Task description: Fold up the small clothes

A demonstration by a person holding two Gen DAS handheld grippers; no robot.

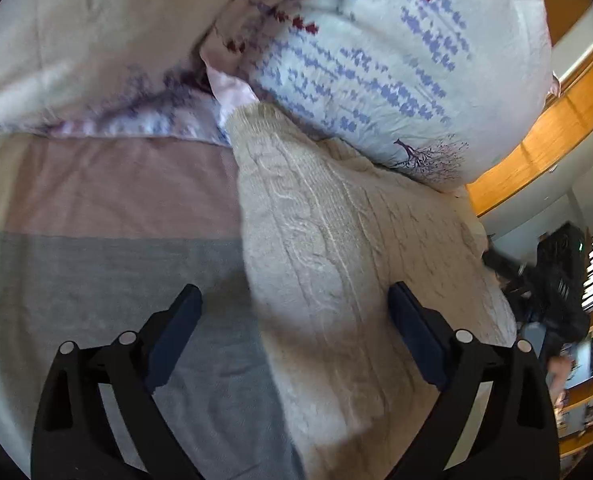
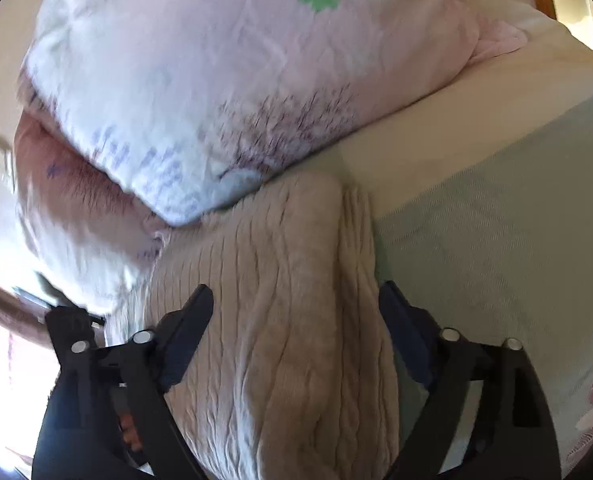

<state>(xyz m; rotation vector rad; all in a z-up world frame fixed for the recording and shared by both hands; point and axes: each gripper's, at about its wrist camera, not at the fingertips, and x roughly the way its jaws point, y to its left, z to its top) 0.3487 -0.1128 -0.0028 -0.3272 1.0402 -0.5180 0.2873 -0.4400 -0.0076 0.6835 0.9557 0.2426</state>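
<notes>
A cream cable-knit sweater lies on the bed, its far end touching a patterned pillow. My left gripper is open, its fingers either side of the sweater's left edge. The right gripper shows dimly at the right edge of the left wrist view. In the right wrist view the sweater runs between the fingers of my right gripper, which is open. I cannot tell whether either gripper touches the knit. The left gripper shows at the lower left of that view.
A striped bedsheet of pink and grey bands covers the bed. Patterned pillows lie at the head, also seen in the right wrist view. A wooden bed frame runs along the right. The sheet looks pale green in the right wrist view.
</notes>
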